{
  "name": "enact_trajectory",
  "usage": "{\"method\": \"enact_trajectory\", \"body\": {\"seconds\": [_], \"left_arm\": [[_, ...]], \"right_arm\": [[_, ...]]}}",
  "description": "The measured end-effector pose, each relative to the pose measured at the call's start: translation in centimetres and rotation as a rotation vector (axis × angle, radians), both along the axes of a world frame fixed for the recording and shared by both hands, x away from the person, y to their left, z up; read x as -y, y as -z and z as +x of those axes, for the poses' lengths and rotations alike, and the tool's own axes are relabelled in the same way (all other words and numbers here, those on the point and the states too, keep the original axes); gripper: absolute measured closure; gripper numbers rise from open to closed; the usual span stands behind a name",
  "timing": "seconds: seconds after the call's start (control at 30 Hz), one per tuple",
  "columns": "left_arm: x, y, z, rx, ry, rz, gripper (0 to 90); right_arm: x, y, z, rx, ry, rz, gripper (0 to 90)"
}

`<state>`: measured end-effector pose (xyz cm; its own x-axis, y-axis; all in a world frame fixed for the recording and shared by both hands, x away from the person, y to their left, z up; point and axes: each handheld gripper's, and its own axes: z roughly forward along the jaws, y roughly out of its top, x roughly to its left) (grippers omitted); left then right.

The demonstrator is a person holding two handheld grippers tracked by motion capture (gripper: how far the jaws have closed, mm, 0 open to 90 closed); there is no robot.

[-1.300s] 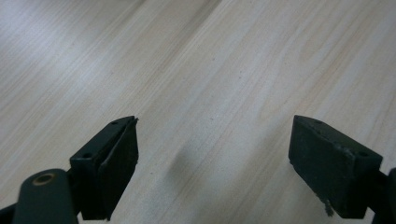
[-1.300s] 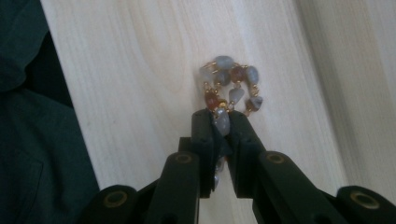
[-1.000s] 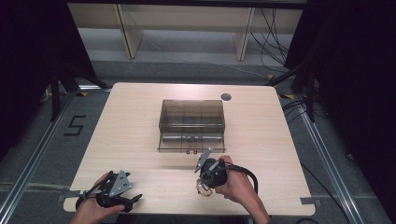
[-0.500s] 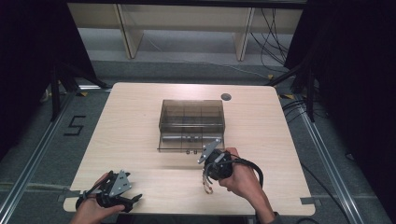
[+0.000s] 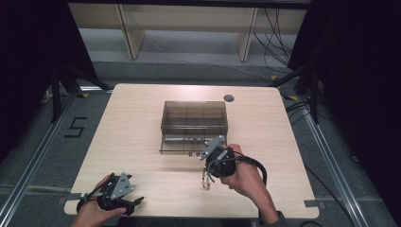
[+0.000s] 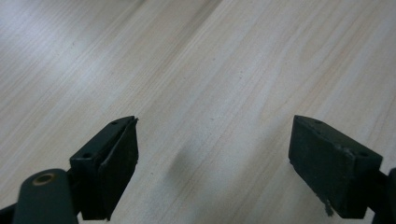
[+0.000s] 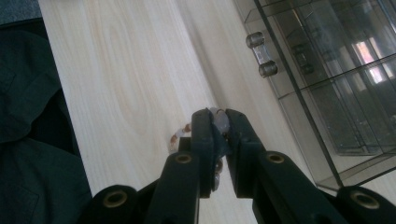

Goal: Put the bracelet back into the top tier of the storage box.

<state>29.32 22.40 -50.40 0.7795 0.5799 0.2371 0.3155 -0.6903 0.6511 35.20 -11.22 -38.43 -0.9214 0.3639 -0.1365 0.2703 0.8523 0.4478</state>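
A smoky clear box (image 5: 194, 124) with compartments and a small two-knob drawer front (image 7: 261, 53) stands mid-table. My right gripper (image 5: 208, 172) hangs just in front of the box, jaws pointing down. It is shut on a beaded bracelet (image 5: 205, 183) that dangles above the tabletop. In the right gripper view, the bracelet's pale and brown beads (image 7: 179, 133) stick out beside the closed pads (image 7: 219, 122). My left gripper (image 5: 135, 203) rests low at the front left corner. Its jaws stand wide apart over bare wood (image 6: 212, 154), with nothing between them.
The light wooden table (image 5: 132, 132) has a round cable hole (image 5: 229, 98) at the back right. Its front edge runs just below both hands. Dark floor, metal rails and shelving surround the table.
The right gripper has risen with the bracelet and moved a little toward the box; the bracelet now hangs off the table. The left gripper has not moved.
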Motion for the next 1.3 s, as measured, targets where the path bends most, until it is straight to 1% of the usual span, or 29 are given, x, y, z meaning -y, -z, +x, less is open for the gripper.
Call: {"method": "enact_trajectory", "body": {"seconds": [0.07, 0.1, 0.2, 0.27, 0.4, 0.47, 0.53, 0.57, 0.6, 0.63, 0.67, 0.7, 0.73, 0.77, 0.83, 0.87, 0.9, 1.13, 1.17, 1.23, 1.3], "left_arm": [[0.0, 0.0, 0.0, -0.005, -0.002, -0.004, 15.9], [0.0, 0.1, 0.0, 0.002, -0.004, -0.006, 15.9], [0.0, 0.1, 0.0, 0.005, -0.005, -0.008, 15.9], [0.0, 0.1, 0.0, 0.004, -0.005, -0.009, 15.8], [0.0, 0.1, 0.0, 0.004, -0.004, -0.009, 15.8], [0.0, 0.1, 0.0, 0.002, -0.003, -0.008, 15.8], [0.0, 0.1, 0.0, 0.002, -0.003, -0.008, 15.9], [0.0, 0.1, 0.0, 0.003, -0.004, -0.009, 15.9], [0.0, 0.1, 0.0, 0.004, -0.004, -0.007, 15.9], [0.0, 0.1, 0.0, 0.004, -0.004, -0.008, 15.9], [0.0, 0.1, 0.0, 0.004, -0.004, -0.007, 15.9], [0.0, 0.0, 0.0, 0.004, -0.004, -0.007, 15.9], [0.0, 0.0, 0.0, 0.004, -0.004, -0.007, 15.9], [0.0, 0.0, 0.0, 0.004, -0.004, -0.008, 15.9], [0.0, 0.0, 0.0, 0.005, -0.005, -0.007, 15.9], [0.0, 0.0, 0.0, 0.006, -0.005, -0.008, 15.9], [0.0, 0.0, 0.0, 0.006, -0.005, -0.008, 15.9], [-0.1, 0.0, 0.0, 0.005, -0.005, -0.008, 15.9], [-0.1, -0.1, 0.0, -0.003, -0.005, 0.004, 15.8], [-0.1, -0.1, 0.0, 0.007, -0.010, 0.009, 15.8], [-0.1, -0.1, 0.0, 0.006, -0.010, 0.009, 15.8]], "right_arm": [[0.0, -0.3, 0.0, -0.001, 0.001, 0.003, 83.0], [0.0, -0.4, 0.0, -0.003, 0.002, 0.000, 83.0], [0.0, -0.6, 0.2, -0.003, 0.000, 0.006, 83.0], [0.0, -0.8, 0.2, -0.013, 0.009, 0.002, 83.0], [0.0, -1.2, 0.5, -0.015, -0.012, -0.006, 83.0], [0.1, -1.7, 0.5, -0.018, 0.001, -0.008, 83.0], [0.2, -2.2, 0.5, -0.017, 0.001, -0.009, 83.0], [0.3, -2.5, 0.6, -0.018, -0.003, -0.010, 83.0], [0.4, -2.7, 0.8, -0.015, -0.020, -0.006, 83.0], [0.4, -3.0, 0.7, -0.016, -0.004, -0.006, 83.0], [0.5, -3.3, 0.8, -0.015, 0.000, -0.013, 83.0], [0.6, -3.8, 0.9, -0.005, -0.009, -0.011, 83.0], [0.6, -3.8, 0.9, -0.005, -0.009, -0.011, 83.0], [0.6, -4.1, 0.9, -0.004, -0.006, -0.015, 83.0], [0.6, -4.5, 1.1, 0.002, -0.018, -0.017, 83.0], [0.6, -4.8, 1.1, -0.002, -0.009, -0.019, 83.0], [0.6, -5.1, 1.2, 0.003, -0.018, -0.016, 83.0], [0.5, -6.1, 1.8, -0.002, -0.016, -0.006, 82.9], [0.5, -6.3, 1.9, -0.004, -0.022, -0.007, 82.9], [0.5, -6.5, 2.0, -0.004, -0.024, 0.001, 82.9], [0.5, -6.7, 2.1, -0.003, -0.027, 0.001, 83.0]]}}
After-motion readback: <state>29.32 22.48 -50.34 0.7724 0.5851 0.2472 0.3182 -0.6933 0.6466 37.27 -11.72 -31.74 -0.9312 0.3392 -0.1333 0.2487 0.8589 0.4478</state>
